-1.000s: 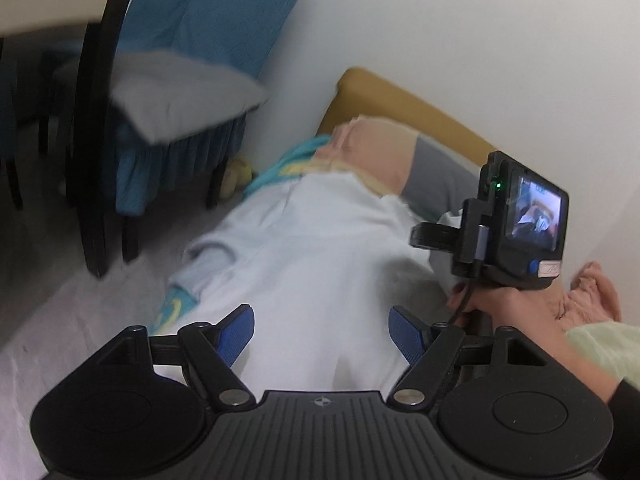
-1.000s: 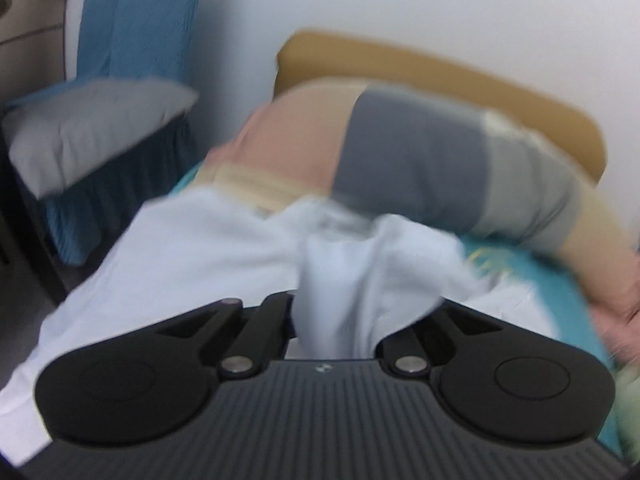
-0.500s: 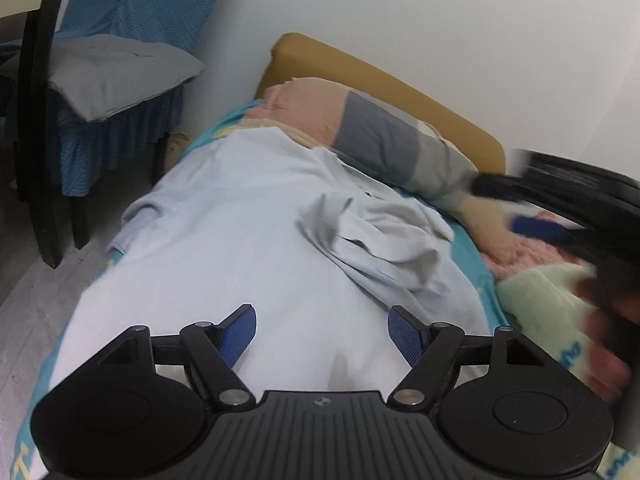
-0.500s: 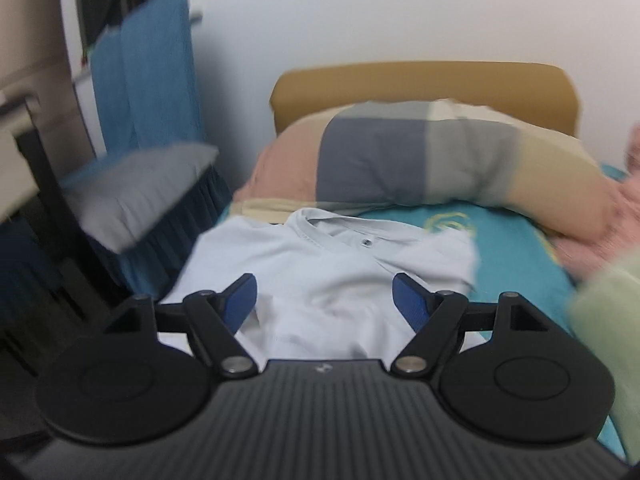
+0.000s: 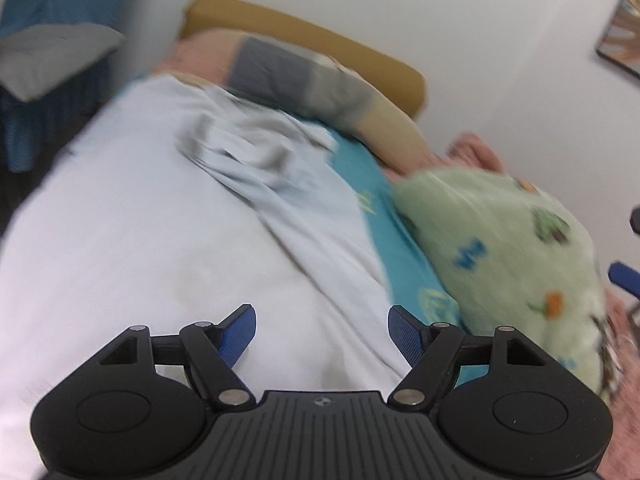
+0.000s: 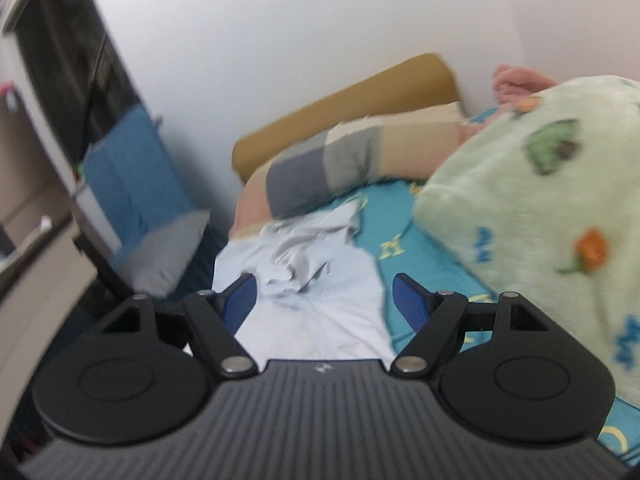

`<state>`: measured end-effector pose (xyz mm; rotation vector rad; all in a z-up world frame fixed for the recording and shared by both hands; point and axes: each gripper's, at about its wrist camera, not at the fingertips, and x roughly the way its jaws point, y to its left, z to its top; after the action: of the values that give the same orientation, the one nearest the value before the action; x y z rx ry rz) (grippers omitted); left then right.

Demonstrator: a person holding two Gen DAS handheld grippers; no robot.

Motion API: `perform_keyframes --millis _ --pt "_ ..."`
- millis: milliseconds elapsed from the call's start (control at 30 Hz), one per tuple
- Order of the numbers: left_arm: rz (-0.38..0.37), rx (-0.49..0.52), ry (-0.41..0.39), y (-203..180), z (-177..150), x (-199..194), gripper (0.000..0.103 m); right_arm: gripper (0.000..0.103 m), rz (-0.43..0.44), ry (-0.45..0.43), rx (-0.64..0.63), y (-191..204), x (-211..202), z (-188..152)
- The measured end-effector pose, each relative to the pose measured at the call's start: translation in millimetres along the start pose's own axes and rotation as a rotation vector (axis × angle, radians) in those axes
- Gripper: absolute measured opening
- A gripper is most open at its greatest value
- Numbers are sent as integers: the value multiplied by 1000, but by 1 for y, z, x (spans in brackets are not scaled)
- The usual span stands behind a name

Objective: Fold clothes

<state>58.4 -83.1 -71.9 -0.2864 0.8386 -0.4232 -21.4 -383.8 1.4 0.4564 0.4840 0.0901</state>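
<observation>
A pale blue shirt (image 5: 160, 216) lies spread on the teal bed sheet (image 5: 384, 216), with a rumpled fold of it (image 5: 256, 152) near the collar end. It also shows in the right wrist view (image 6: 316, 288). My left gripper (image 5: 322, 330) is open and empty, just above the shirt's near part. My right gripper (image 6: 324, 300) is open and empty, held above the shirt's near end. A blue fingertip of the right gripper (image 5: 624, 276) shows at the right edge of the left wrist view.
A striped pillow (image 6: 340, 168) lies against the tan headboard (image 6: 344, 100). A green fleece blanket (image 6: 540, 192) is piled on the bed's right side, with pink fabric (image 6: 516, 80) behind it. A blue-draped chair with a grey cushion (image 6: 160, 248) stands left of the bed.
My right gripper let go of the shirt's sleeve a second ago, opened and drew back. Both views have since swung right, bringing the green blanket into view.
</observation>
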Motion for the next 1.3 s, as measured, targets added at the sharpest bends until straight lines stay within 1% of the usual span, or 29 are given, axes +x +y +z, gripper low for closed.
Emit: perform_keyframes --millis 67,200,333,433,500,600,633,700,733,767,800,900,1000,1100,1167,1267,1300 --pt "-30 -5 45 -23 -10 7 73 76 -23 -36 31 -20 -16 2" --pt "-118 -21 142 -71 -32 26 71 78 -74 -77 109 -57 -27 7" --pt "-185 -49 256 -113 -61 53 68 78 -47 -79 192 -87 -28 8" --pt "-194 -95 352 -127 -80 84 66 78 -33 -58 237 -102 -22 6" --pt "-188 -117 383 -128 -87 101 58 78 -21 -35 257 -107 -16 4" --pt "-208 -143 421 -127 -94 117 56 78 2 -10 274 -112 -8 1" --pt "-207 -146 438 -128 -96 123 52 78 1 1 284 -114 -5 0" --pt "-190 -143 440 -125 -98 131 28 78 -3 20 311 -119 1 -2" --pt "-181 -146 440 -122 -99 135 20 78 -2 25 324 -121 3 -2" --pt "-189 -175 440 -116 -100 136 9 78 -1 30 334 -123 4 -3" --pt "-209 -200 437 -111 -98 135 4 78 0 30 334 -124 5 -3" --pt "-269 -246 417 -102 -90 124 4 78 2 28 330 -124 5 -3" --pt "-337 -270 405 -103 -76 95 4 78 -3 30 333 -122 4 -4" --pt "-369 -288 390 -92 -59 58 4 78 -16 34 330 -119 3 -5" --pt "-363 -302 383 -77 -49 35 4 78 -23 42 320 -116 3 -6" --pt "-321 -317 382 -51 -39 1 4 78 -28 59 292 -106 6 -8" --pt "-291 -316 385 -42 -38 -6 4 78 -27 67 280 -102 7 -9"
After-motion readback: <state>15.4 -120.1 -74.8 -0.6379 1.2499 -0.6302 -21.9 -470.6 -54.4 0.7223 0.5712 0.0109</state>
